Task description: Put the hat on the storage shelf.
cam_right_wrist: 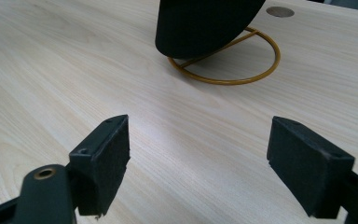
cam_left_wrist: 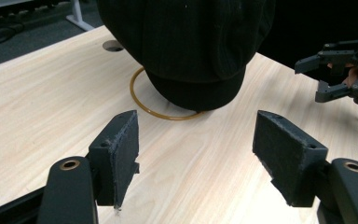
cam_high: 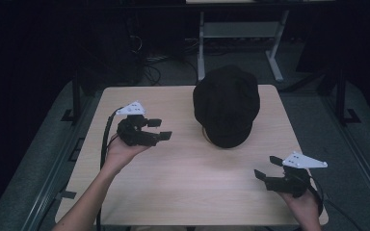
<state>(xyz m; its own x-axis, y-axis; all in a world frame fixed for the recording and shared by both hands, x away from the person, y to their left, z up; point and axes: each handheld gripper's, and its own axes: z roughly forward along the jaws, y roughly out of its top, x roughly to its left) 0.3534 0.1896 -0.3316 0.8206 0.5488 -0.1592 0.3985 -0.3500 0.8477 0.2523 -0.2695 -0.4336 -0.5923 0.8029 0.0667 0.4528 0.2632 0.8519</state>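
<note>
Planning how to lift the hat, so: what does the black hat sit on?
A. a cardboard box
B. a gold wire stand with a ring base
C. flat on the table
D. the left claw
B: under the black hat, a gold wire stand rests its ring on the table.

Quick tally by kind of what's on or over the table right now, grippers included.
Black cap: 1
Gold wire stand under the cap: 1
Grippers, both with jaws open and holding nothing: 2, left gripper, right gripper
Total: 4
</note>
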